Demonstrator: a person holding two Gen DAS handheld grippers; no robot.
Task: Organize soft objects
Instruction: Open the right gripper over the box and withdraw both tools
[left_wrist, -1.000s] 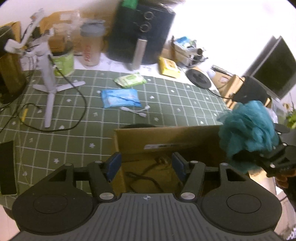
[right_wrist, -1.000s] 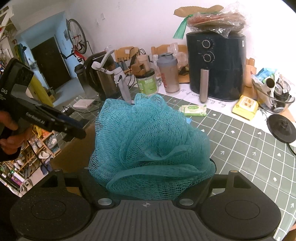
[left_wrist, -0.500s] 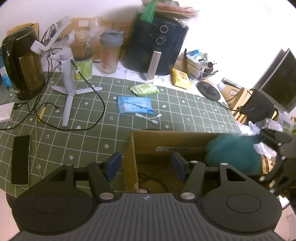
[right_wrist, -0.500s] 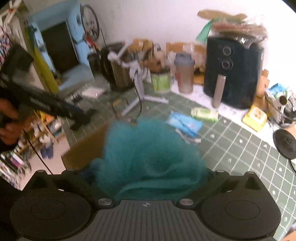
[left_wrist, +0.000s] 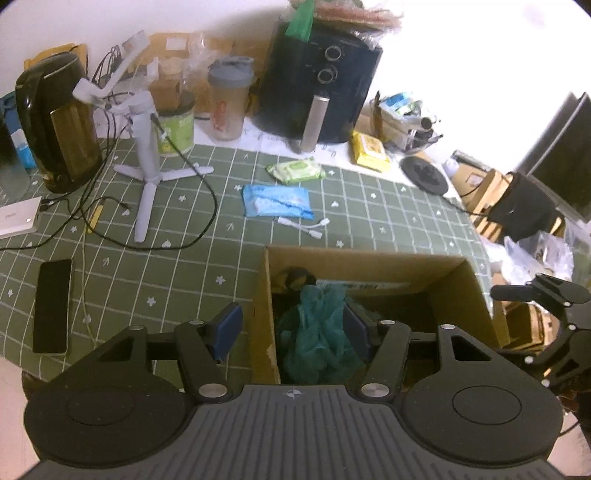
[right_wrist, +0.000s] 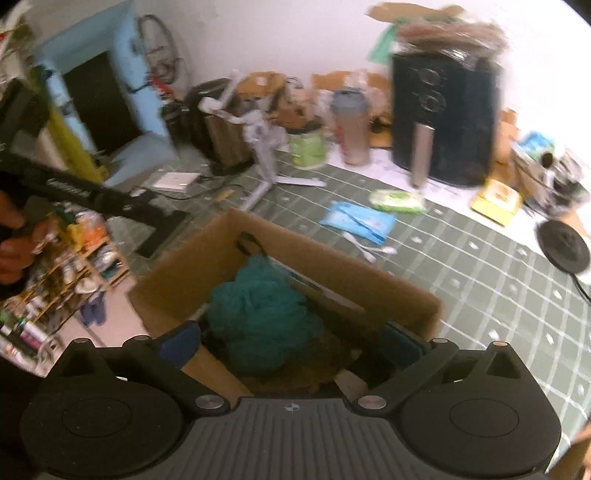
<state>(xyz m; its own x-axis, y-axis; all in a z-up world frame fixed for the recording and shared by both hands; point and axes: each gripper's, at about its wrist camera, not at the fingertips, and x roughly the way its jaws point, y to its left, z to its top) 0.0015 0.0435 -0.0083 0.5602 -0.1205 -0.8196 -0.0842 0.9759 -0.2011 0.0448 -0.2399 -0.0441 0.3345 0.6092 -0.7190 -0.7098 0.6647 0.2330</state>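
Note:
A teal mesh bath puff (right_wrist: 258, 306) lies loose inside the open cardboard box (right_wrist: 332, 262) at the table's near edge. My right gripper (right_wrist: 291, 343) hovers over the box, jaws wide open, pads clear of the puff. In the left wrist view the puff (left_wrist: 317, 332) sits in the left part of the box (left_wrist: 369, 258). My left gripper (left_wrist: 291, 326) is open and straddles the box's left wall without pressing on it. A blue wipes pack (left_wrist: 275, 199) and a green wipes pack (left_wrist: 295, 170) lie flat on the green checked cloth beyond the box.
A white tripod stand (left_wrist: 146, 162) with trailing cables, a dark kettle (left_wrist: 55, 122), a black air fryer (left_wrist: 321, 88), a shaker bottle (left_wrist: 227, 103) and a green tub (left_wrist: 177, 129) crowd the back. A black phone (left_wrist: 51, 306) lies at the left. A white adapter cable (left_wrist: 306, 225) lies just beyond the box.
The right gripper's jaws opened and let go of the teal puff, which dropped into the box. The right gripper drew back from over the box. The left gripper stayed open at the box's left wall.

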